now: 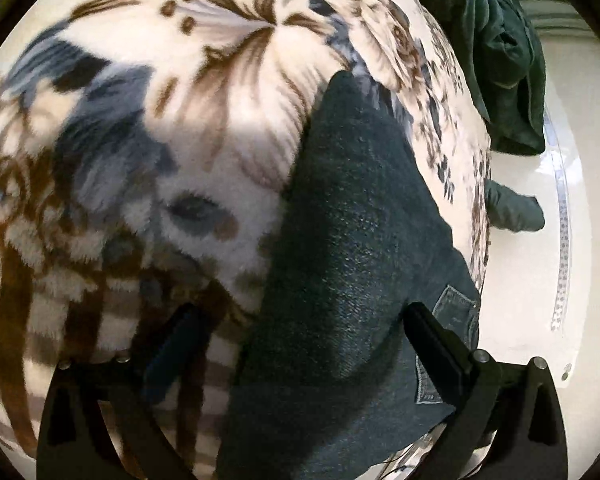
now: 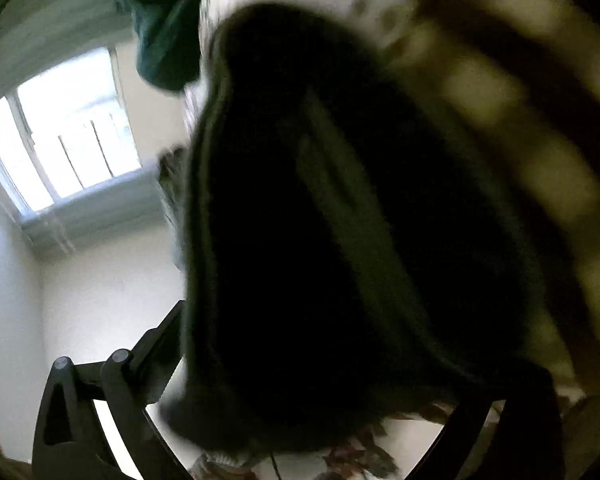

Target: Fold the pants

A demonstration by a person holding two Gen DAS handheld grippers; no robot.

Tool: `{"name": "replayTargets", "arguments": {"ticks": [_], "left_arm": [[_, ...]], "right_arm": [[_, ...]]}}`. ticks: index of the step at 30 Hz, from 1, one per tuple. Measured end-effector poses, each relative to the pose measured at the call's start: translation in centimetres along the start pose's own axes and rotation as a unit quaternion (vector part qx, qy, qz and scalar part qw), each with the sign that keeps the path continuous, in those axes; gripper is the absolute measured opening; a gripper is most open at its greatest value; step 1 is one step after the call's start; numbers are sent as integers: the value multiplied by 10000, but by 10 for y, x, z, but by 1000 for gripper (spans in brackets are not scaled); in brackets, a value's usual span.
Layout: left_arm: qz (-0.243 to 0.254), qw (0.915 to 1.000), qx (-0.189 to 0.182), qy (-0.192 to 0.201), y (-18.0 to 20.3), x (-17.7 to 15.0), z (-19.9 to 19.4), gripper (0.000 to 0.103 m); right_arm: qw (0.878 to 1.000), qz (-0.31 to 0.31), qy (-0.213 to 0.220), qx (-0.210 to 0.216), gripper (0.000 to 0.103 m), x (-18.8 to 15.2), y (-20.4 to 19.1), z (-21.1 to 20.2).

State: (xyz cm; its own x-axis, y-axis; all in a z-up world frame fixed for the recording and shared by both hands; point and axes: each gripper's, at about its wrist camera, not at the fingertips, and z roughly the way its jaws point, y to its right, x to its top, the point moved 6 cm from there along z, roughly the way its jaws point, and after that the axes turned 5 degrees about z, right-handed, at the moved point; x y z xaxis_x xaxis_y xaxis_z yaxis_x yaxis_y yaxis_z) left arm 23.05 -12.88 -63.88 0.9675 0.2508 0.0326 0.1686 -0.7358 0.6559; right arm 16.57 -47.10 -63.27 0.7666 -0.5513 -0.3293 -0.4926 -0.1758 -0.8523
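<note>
Dark blue jeans (image 1: 348, 264) lie folded into a long strip on a floral blanket (image 1: 172, 128), with a back pocket (image 1: 456, 312) near the bed's right edge. My left gripper (image 1: 304, 320) is open, its fingers (image 1: 432, 328) straddling the jeans just above them. In the right wrist view the jeans (image 2: 340, 220) fill the frame as a dark blurred mass right in front of my right gripper (image 2: 300, 360). Its left finger (image 2: 160, 336) shows beside the cloth; the right finger is hidden, so its state is unclear.
A dark green garment (image 1: 500, 60) lies at the bed's far right edge, also in the right wrist view (image 2: 164, 28). A pale floor (image 1: 540, 280) lies right of the bed. A window (image 2: 68, 136) and white walls show on the left.
</note>
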Motion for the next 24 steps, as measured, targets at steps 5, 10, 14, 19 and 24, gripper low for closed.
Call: {"name": "replayTargets", "arguments": {"ticks": [5,10,14,19,24], "left_arm": [[242,9996,98,-113,5,0,6,103],[525,9983,-116,207,17,-1,-2,53],[556,9978,-69,346,18,-2,-12,41],[584,9973,-88,447,25,-1,-26,32],[671,9961,-120,562,44,0,-52,27]], "right_arm": [[9986,268,-255,-366,103,14,1,22],[9965,52,62,-835,69,7,-5,19],[9963,-37,368,-770,49,-1,-18,14],[9943,-290,539,-870,42,-8,-51,20],[9941,-402,513,-862,40,-14,-75,12]]}}
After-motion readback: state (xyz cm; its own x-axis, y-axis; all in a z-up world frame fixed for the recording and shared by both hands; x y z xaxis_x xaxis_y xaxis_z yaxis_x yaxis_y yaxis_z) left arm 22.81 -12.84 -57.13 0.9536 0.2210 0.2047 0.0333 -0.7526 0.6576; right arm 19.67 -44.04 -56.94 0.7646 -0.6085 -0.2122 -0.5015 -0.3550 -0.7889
